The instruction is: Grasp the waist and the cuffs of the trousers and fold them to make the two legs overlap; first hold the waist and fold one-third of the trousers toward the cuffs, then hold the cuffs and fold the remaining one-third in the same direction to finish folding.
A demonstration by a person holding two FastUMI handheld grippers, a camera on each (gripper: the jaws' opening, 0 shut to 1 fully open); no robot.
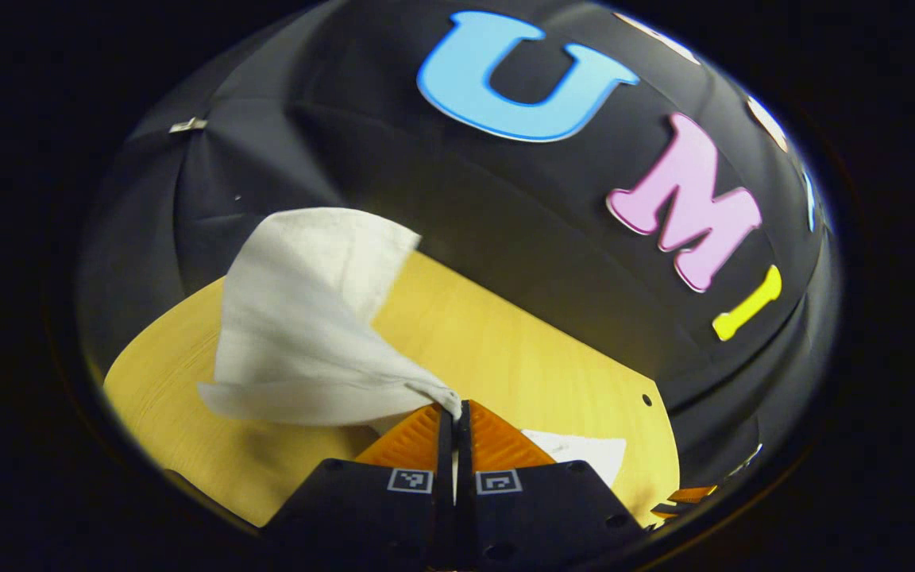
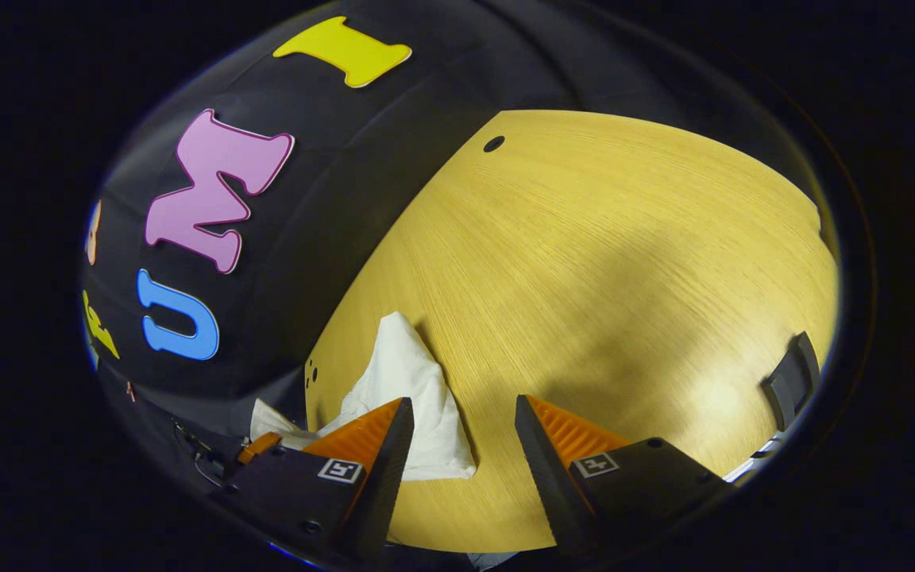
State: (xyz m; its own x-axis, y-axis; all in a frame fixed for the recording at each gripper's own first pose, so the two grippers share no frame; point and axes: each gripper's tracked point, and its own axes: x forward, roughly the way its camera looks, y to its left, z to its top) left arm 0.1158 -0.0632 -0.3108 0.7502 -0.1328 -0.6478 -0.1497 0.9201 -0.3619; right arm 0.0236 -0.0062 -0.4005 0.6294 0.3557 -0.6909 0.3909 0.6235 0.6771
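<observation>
The left gripper (image 1: 455, 417) pinches a corner of the white cloth trousers (image 1: 306, 318), which rise up and to its left above the yellow wooden table (image 1: 521, 357). The right gripper (image 2: 457, 421) stands with its fingers spread, holding nothing; the trousers (image 2: 418, 397) lie bunched just ahead of its left finger, partly hidden behind it. Bare tabletop (image 2: 600, 262) stretches ahead and right, to a dark clip (image 2: 791, 380) at the rim.

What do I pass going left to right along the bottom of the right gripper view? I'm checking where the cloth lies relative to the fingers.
White trousers behind the left-hand finger → bare wooden table in the open gap → right-hand finger → dark block at the table's far right edge.
</observation>
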